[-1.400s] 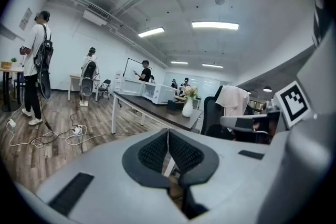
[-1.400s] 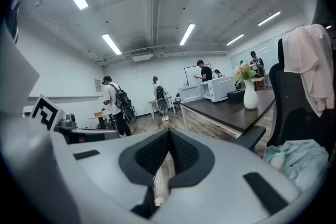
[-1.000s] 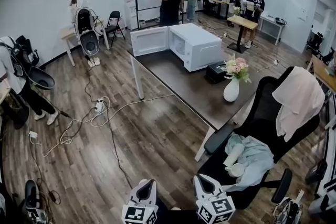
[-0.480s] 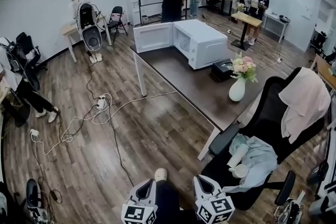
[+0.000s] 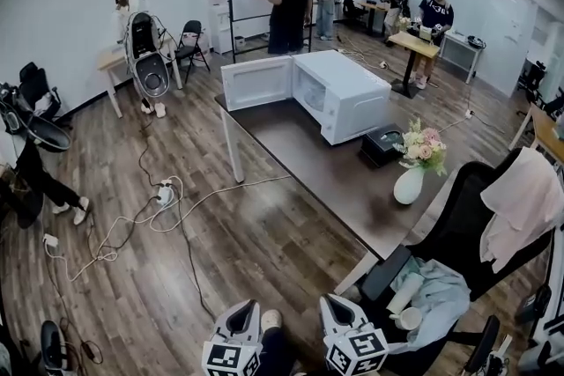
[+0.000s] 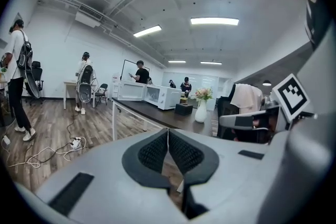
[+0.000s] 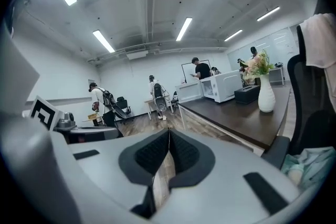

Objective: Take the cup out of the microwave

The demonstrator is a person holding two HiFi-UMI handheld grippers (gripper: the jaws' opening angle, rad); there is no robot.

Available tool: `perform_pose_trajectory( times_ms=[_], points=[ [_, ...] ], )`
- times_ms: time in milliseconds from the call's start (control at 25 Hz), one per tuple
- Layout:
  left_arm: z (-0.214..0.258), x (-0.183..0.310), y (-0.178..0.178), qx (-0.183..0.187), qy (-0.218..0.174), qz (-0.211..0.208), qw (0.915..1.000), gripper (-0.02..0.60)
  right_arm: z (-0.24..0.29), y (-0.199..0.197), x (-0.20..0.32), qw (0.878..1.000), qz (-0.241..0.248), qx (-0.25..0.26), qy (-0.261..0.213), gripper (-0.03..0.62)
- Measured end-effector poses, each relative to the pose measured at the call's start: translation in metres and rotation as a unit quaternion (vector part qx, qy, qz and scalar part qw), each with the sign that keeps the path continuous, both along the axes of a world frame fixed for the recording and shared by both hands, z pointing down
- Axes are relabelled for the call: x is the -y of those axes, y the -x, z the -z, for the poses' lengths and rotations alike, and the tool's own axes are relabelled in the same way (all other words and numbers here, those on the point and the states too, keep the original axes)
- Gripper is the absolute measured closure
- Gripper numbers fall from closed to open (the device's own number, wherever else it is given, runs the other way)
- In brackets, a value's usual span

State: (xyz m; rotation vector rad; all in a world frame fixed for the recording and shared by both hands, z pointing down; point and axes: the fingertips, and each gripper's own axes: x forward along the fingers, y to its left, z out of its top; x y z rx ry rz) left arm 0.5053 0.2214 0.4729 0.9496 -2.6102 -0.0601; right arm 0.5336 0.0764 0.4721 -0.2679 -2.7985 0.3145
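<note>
A white microwave (image 5: 339,92) stands at the far end of a long dark table (image 5: 326,167) with its door (image 5: 256,82) swung open to the left. Its dim inside shows no cup that I can make out. The microwave (image 6: 161,96) appears small in the left gripper view, and the microwave (image 7: 227,85) is small in the right gripper view as well. My left gripper (image 5: 248,311) and right gripper (image 5: 333,305) are at the bottom edge of the head view, far from the table's near end. Both are shut with nothing between the pads (image 6: 157,150).
A white vase with flowers (image 5: 412,172) and a black box (image 5: 381,145) stand on the table. A black office chair (image 5: 458,251) draped with cloths stands at the right. Cables and a power strip (image 5: 164,192) lie on the wood floor. Several people stand across the room.
The view has advanced along the floor toward the table: the microwave, vase and chair have slid down and right in the head view. Both grippers stay shut at the bottom edge.
</note>
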Motion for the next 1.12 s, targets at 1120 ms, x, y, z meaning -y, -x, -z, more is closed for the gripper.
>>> perform_pose_trajectory(
  times_ms=[1120],
  points=[
    [-0.004,-0.025,0.235,-0.012,-0.015,-0.028,0.9994,0.574,0.010,0.228,-0.011,0.998,-0.057,-0.008,-0.016,0.601]
  ],
)
